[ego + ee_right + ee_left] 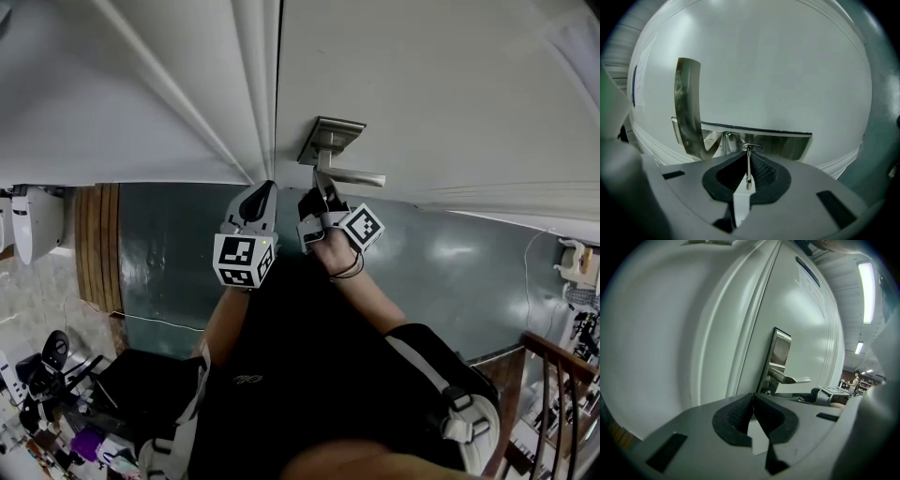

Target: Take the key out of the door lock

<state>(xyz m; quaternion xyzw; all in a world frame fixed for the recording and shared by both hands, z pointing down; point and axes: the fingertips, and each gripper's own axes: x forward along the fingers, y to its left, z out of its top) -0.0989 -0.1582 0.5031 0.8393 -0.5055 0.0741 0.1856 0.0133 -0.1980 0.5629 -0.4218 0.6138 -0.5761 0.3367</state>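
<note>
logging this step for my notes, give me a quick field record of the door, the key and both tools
door: white, with a metal lock plate
lever handle: metal, lying level
key: thin metal, seen edge on, just below the lever handle
right tool: shut on the key, up at the lock plate
left tool: shut, holding nothing, left of the handle
key out of lock: cannot tell
</note>
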